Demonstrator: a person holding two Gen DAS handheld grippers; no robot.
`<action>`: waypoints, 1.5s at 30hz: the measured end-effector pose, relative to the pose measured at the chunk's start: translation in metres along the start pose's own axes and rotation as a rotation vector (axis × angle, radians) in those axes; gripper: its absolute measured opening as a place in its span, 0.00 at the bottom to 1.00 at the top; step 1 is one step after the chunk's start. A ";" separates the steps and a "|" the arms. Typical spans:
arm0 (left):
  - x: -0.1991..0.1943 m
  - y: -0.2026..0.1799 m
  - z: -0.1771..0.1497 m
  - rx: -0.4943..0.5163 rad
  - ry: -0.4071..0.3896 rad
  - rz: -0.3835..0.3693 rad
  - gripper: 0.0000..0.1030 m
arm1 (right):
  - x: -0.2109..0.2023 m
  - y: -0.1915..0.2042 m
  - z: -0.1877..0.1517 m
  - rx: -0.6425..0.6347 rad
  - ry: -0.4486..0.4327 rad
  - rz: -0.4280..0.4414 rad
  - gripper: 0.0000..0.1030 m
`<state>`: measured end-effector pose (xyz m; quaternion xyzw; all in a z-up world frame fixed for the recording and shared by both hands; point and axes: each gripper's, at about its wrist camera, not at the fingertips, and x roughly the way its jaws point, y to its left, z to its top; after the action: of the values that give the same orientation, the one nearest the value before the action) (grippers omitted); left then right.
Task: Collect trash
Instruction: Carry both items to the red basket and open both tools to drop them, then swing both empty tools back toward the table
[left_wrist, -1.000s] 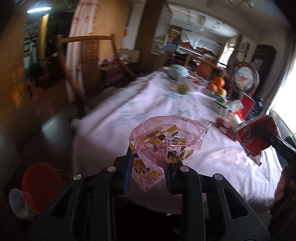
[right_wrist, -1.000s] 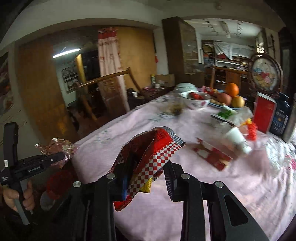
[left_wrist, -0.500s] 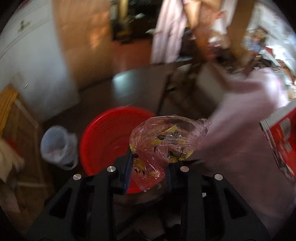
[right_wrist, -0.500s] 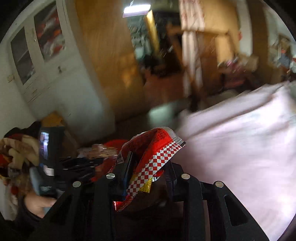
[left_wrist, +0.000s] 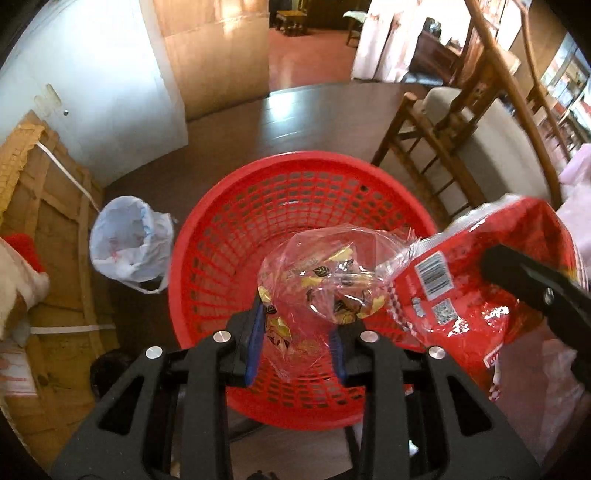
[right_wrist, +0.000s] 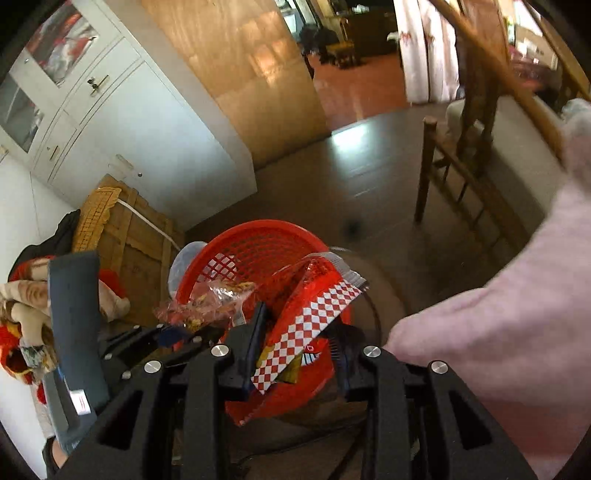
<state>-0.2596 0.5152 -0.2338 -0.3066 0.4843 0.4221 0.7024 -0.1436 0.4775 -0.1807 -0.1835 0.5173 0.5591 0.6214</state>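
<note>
Hanging above the red basket (left_wrist: 229, 251), which stands on the dark floor (left_wrist: 295, 118), both tongs point steeply down into it.

The left gripper (left_wrist: 295, 343) has the clear bag (left_wrist: 332, 273), printed with gold and dark leaves, between its fingers. Its jaws have just been opening. The bag's lower end touches the blue pad on the left of the view; I cannot tell whether the other pad presses on it. The bag sits over the basket's inside, towards the near rim.

The right gripper (right_wrist: 299, 350) has the red wrapper (right_wrist: 314, 321), with its red-and-white checked edge, between its fingers. Its jaws have just been opening too, and they stand spread: the wrapper leans on the pad at the left of the view, and red mesh shows between it and the other pad. The wrapper hangs over the basket's rim on the side nearest the pink tablecloth (right_wrist: 498, 314), just beside the clear bag.

A small bin with a white liner (left_wrist: 125, 240) stands just beside the basket's far-left rim. A wooden chair (left_wrist: 461, 110) stands beyond the right rim.
</note>
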 end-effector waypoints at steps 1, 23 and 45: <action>-0.001 0.002 0.001 -0.002 -0.002 0.019 0.38 | 0.003 -0.010 -0.001 0.007 0.005 -0.001 0.36; -0.078 0.011 -0.001 -0.044 -0.139 0.076 0.85 | -0.126 -0.027 -0.021 -0.038 -0.266 0.041 0.78; -0.240 -0.249 -0.084 0.445 -0.387 -0.341 0.91 | -0.437 -0.252 -0.265 0.459 -0.664 -0.638 0.93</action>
<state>-0.1147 0.2603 -0.0322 -0.1366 0.3640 0.2331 0.8914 0.0329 -0.0344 -0.0040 -0.0038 0.3198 0.2421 0.9160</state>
